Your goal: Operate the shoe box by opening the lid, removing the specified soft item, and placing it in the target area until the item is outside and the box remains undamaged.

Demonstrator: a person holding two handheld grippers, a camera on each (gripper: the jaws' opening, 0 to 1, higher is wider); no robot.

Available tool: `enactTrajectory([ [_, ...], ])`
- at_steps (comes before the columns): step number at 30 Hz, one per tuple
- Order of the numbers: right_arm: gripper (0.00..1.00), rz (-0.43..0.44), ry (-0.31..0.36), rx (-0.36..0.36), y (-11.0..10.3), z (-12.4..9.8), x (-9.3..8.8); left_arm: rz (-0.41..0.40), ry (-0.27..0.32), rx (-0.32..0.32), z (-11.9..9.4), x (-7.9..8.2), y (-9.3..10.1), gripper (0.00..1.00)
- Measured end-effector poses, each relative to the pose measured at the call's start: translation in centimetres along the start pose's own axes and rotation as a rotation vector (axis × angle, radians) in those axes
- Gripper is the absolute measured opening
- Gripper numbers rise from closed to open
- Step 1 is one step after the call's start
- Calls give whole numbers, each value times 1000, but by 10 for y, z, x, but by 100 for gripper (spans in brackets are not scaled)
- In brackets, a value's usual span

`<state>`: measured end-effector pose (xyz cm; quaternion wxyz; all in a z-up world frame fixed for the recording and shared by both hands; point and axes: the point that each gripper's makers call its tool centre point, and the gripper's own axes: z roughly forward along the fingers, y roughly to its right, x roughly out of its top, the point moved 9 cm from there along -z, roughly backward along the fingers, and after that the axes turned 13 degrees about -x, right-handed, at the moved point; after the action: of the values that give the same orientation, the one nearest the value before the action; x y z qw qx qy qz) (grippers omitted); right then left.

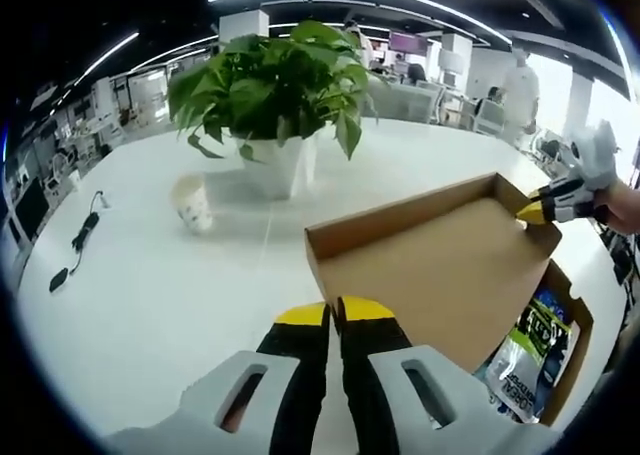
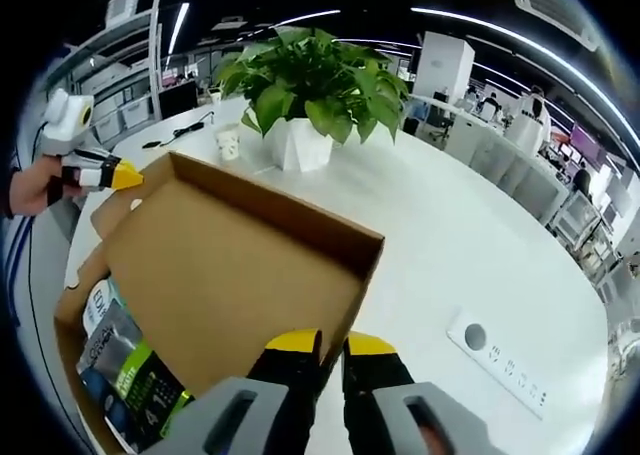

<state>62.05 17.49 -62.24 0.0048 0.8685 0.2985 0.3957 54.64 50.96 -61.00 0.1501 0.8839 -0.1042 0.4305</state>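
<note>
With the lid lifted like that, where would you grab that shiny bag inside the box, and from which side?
Probably the upper edge of the bag, coming down through the open gap beside the raised lid. The bag lies flat in the box, so its faces give little to pinch, while its soft edge can be nipped. Both the left gripper and right gripper sit at the lid's edges, so one would have to let go first.

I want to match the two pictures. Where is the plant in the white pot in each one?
Left gripper view: the plant stands at top centre, behind the raised box lid.
Right gripper view: the plant stands at top centre, again beyond the lid.
Shared landmark: the paper cup on the white table, just left of the pot in both views.
</note>
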Motion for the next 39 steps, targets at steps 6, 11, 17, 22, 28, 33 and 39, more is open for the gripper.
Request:
enactTrajectory([
  [6, 3, 8, 1, 3, 0, 1, -1, 35, -13, 3, 1, 0, -1, 3],
  [11, 3, 19, -7, 3, 0, 2, -1, 45, -23, 11, 3, 0, -1, 3],
  [17, 2, 24, -14, 7, -1, 4, -2, 54, -39, 18, 5, -1, -1, 4],
  [22, 3, 32, -21, 10, 0, 7, -3, 54, -44, 17, 7, -2, -1, 4],
  [28, 3, 39, -33, 2, -3, 10, -4, 85, -61, 22, 10, -3, 0, 4],
  [33, 3, 57, -49, -1, -2, 16, -6, 76, -74, 23, 12, -5, -1, 5],
  [39, 3, 61, -64, -5, -4, 21, -9, 78, -92, 22, 15, -10, -3, 4],
])
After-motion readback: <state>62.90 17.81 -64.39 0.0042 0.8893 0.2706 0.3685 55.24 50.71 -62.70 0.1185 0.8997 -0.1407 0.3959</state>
